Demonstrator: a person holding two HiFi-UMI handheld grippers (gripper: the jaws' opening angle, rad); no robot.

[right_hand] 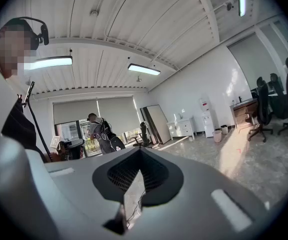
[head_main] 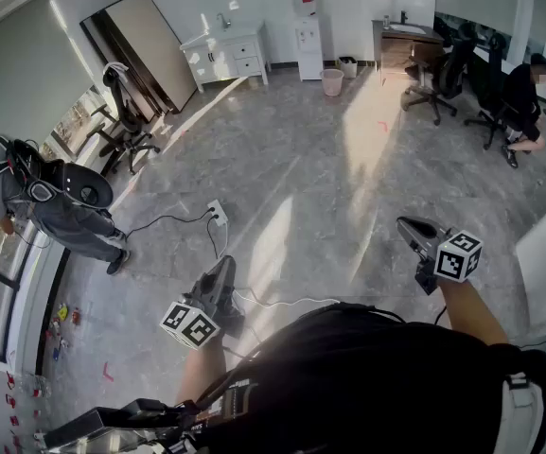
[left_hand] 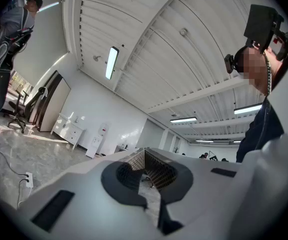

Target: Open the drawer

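both pressed together, empty: left tongs [head_main: 224, 265], right tongs [head_main: 404, 223] | drawer cabinet [head_main: 227, 55] far off, handles too small to tell

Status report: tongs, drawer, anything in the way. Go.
Left tongs shut, empty. Right tongs shut, empty. Drawers far off, look closed, untouched. Power strip lies in between.
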